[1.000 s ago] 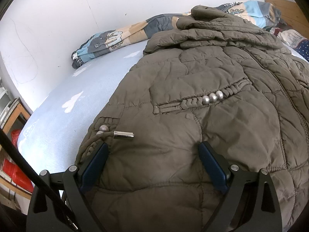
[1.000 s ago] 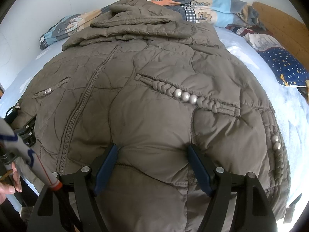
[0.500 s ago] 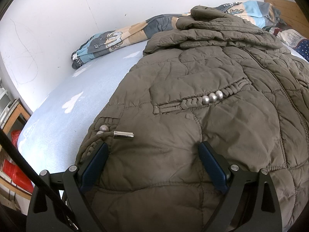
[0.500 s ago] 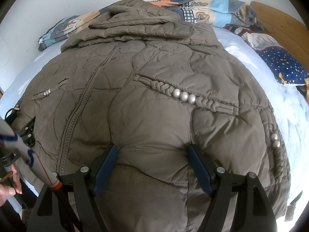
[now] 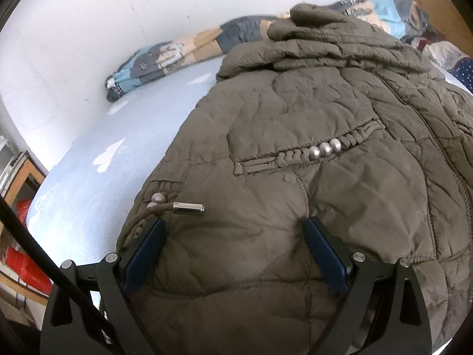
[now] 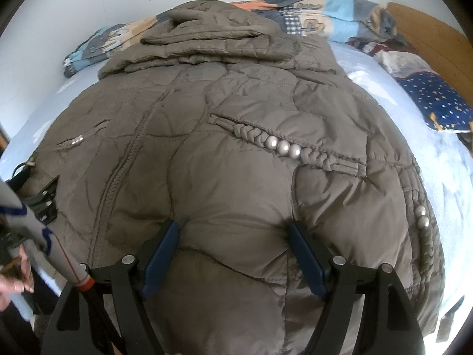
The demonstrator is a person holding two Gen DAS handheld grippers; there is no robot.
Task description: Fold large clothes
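A large olive quilted coat (image 5: 325,195) lies front up on a pale blue bed, hood at the far end; it fills the right wrist view (image 6: 236,153) too. My left gripper (image 5: 235,224) is open, its blue fingers spread over the coat's lower left hem, beside a drawcord with a metal tip (image 5: 188,208). My right gripper (image 6: 235,227) is open over the lower right hem, below the braided pocket with silver beads (image 6: 282,147). Neither holds anything.
A patterned blanket (image 5: 165,59) is bunched along the white wall behind the hood. A star-print pillow (image 6: 437,100) and wooden headboard (image 6: 428,35) lie at the right. A wooden shelf with red items (image 5: 20,230) stands left of the bed. The bed sheet (image 5: 97,162) shows left of the coat.
The right gripper has drifted slightly, shifting its view of the coat a little. The left gripper and the coat have not visibly moved.
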